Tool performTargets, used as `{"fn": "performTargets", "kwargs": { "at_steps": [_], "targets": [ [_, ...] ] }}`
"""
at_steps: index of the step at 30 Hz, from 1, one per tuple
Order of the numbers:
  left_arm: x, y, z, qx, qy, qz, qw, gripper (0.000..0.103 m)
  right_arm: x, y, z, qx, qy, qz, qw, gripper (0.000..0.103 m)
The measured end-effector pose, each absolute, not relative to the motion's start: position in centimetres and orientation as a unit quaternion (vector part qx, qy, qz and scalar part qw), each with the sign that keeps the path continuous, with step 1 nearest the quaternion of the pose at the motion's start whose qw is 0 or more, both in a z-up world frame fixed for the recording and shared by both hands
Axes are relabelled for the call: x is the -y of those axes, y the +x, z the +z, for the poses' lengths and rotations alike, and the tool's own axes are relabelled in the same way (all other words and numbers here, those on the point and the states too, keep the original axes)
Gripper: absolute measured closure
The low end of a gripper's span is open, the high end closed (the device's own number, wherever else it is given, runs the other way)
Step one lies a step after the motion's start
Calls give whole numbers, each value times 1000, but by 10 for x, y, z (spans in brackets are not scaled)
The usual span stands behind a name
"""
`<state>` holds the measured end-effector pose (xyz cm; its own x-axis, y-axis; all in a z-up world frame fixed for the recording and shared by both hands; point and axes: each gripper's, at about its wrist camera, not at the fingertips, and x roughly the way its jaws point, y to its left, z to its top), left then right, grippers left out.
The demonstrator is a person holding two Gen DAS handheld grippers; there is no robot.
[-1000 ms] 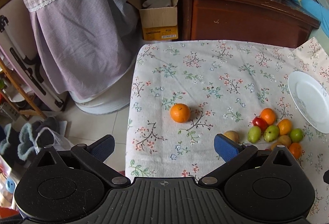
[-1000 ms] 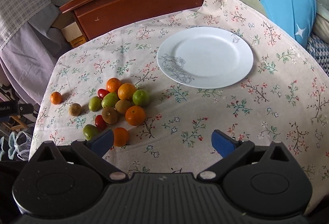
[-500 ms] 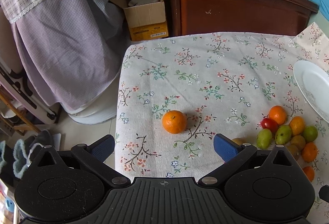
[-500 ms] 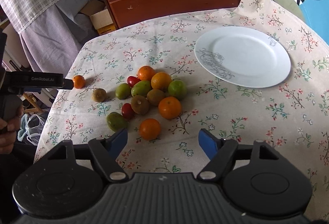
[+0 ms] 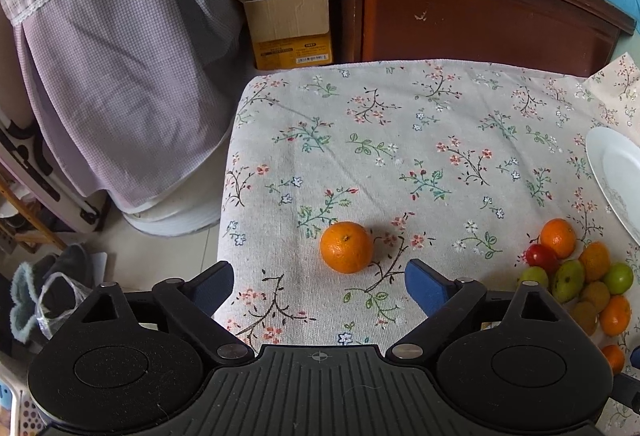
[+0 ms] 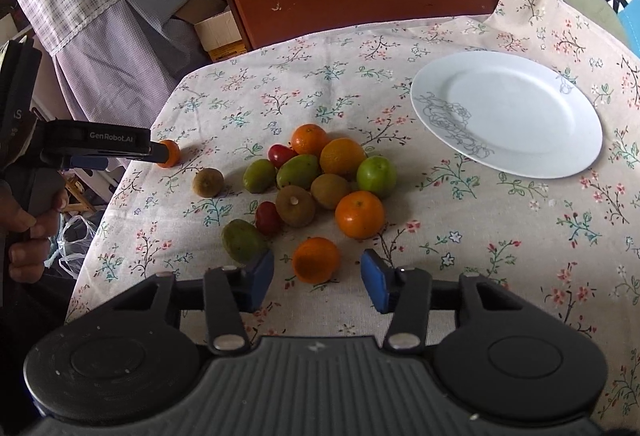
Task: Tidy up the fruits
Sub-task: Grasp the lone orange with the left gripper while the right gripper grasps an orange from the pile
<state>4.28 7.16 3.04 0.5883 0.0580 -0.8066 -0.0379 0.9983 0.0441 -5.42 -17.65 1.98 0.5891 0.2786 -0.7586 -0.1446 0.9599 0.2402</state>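
From your left wrist view, your left gripper (image 5: 319, 282) has its blue-padded fingers (image 5: 424, 288) spread wide and holding nothing, lined up so the lone orange (image 5: 346, 247) sits just ahead of the gap, apart from both pads; that looks like an approach for a grasp. The orange is round, with dimpled skin and a small stem scar, resting on the floral cloth of the desk (image 5: 400, 123), whose soft weave shows creases. The fruit pile (image 5: 576, 276) lies well to the right, near the white plate (image 5: 616, 171). From your right wrist view, your right gripper (image 6: 318, 278) is likewise open and empty, its fingers straddling a small orange at the near edge of the pile (image 6: 316, 260) without touching it. Beyond it cluster smooth green fruits, fuzzy brown kiwis (image 6: 295, 205) and glossy red ones, while the glazed plate sits bare, likely the destination.
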Motion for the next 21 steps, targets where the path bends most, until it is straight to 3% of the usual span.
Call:
{"fn": "performTargets", "kwargs": {
  "at_steps": [8, 13, 17, 20, 21],
  "targets": [
    [-67, 49, 22, -455, 13, 19, 890, 25, 175, -51, 13, -442, 81, 122, 885, 73],
    [-68, 55, 15, -465, 6, 16, 885, 46, 174, -51, 13, -438, 81, 126, 887, 77],
    [-69, 58, 11, -461, 1, 19, 887, 50, 174, -51, 12, -435, 81, 125, 888, 77],
    [-69, 59, 11, -454, -3, 18, 891, 59, 174, -52, 12, -434, 84, 125, 888, 78],
    [-68, 59, 11, -452, -2, 14, 892, 67, 174, -52, 12, -433, 84, 125, 889, 78]
  ]
}}
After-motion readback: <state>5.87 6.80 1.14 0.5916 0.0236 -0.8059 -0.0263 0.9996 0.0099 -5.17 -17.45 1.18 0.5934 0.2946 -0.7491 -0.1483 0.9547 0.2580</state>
